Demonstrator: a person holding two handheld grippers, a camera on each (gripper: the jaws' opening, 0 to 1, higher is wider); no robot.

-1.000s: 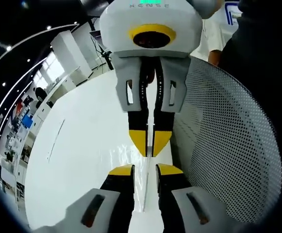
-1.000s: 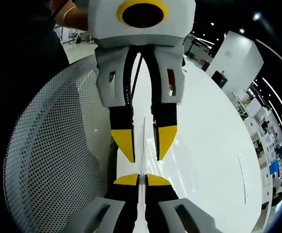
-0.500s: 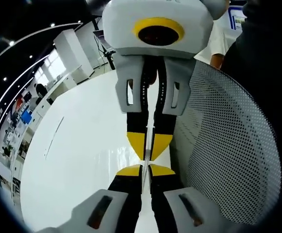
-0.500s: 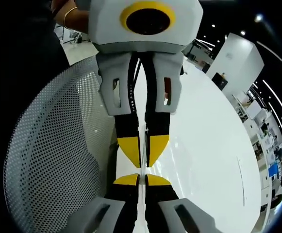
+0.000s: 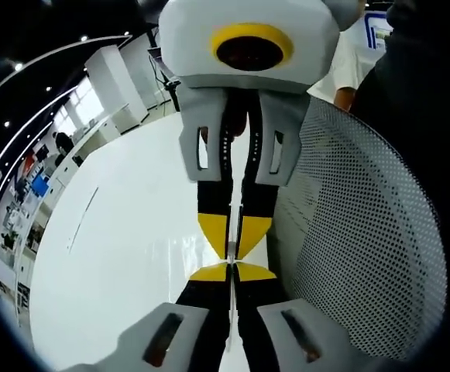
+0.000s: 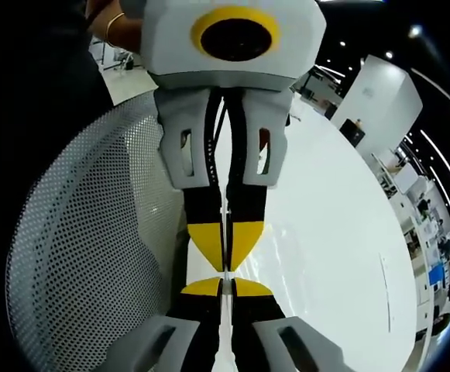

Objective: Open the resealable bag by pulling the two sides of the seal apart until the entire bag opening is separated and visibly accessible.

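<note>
Facing each other tip to tip, the left gripper (image 5: pixel 230 271) and right gripper (image 6: pixel 225 286) each pinch the bag (image 5: pixel 233 242), a thin clear edge held between them above the table (image 5: pixel 124 263). Both may be clamping both walls together, so pulling could slip off or leave the seal closed.

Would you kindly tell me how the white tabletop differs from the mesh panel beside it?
The tabletop is a smooth, unbroken surface; the mesh panel is covered in small holes. The tabletop shines with reflections; the mesh panel looks matte. Both are white.

Right gripper (image 6: pixel 223 287) and left gripper (image 6: pixel 226 246) tip-to-tip, both clamping the bag edge (image 6: pixel 225 221).
</note>
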